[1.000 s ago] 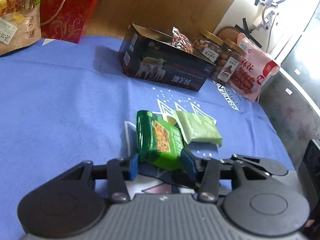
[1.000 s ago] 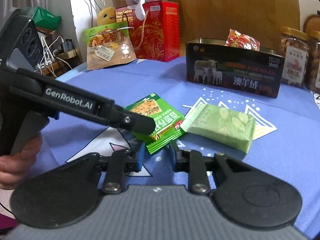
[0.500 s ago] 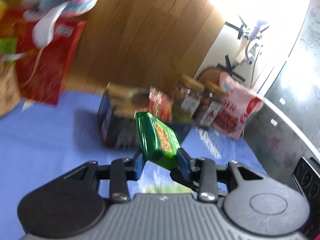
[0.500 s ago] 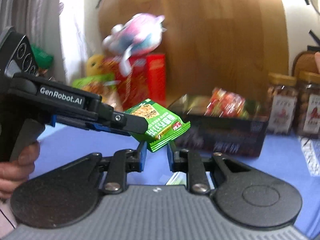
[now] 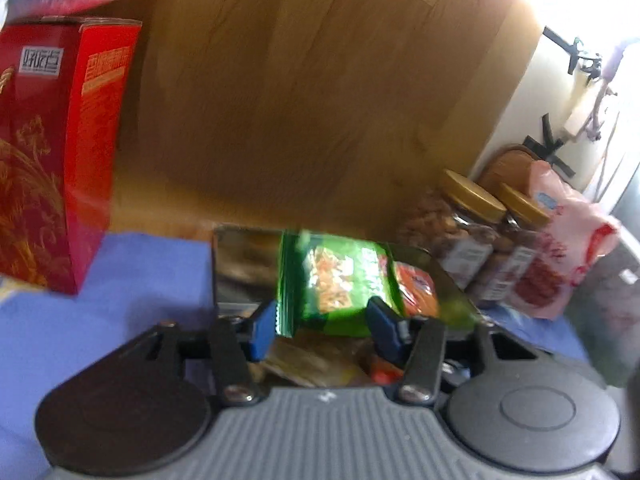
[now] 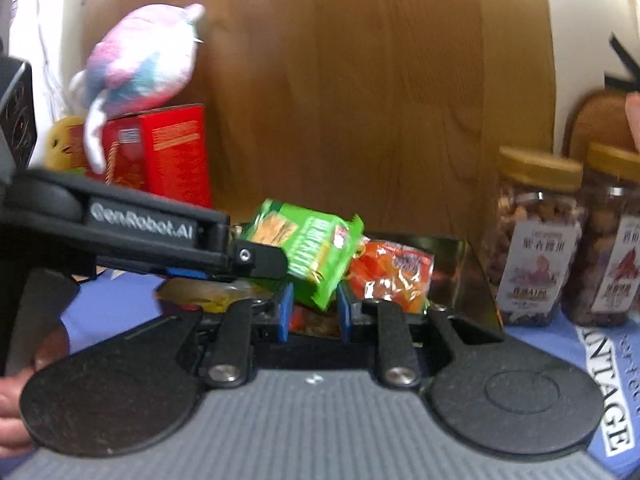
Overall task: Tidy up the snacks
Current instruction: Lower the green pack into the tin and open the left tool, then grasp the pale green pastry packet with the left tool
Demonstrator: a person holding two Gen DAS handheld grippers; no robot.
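A green snack packet [image 5: 340, 284] hangs over the open black tin box [image 5: 240, 264], tilted with one corner down. In the left wrist view it lies between the blue pads of my left gripper [image 5: 324, 328], whose jaws are opening, with a sliver of gap at the left pad. From the right wrist view the packet [image 6: 308, 248] dips its lower corner between the pads of my right gripper [image 6: 314, 312], also opening. The left gripper's finger [image 6: 256, 258] reaches in from the left. A red-orange packet [image 6: 392, 276] lies inside the box.
Two gold-lidded nut jars [image 6: 536, 240] stand right of the box, with a pink bag [image 5: 560, 248] beyond them. A red gift box [image 5: 60, 160] with a plush toy [image 6: 140, 64] on top stands at the left. A wooden board rises behind. Blue cloth [image 5: 140, 280] covers the table.
Both grippers lifted the green packet off the cloth and carried it forward over the black box. The left jaws have widened, and the packet now tips downward.
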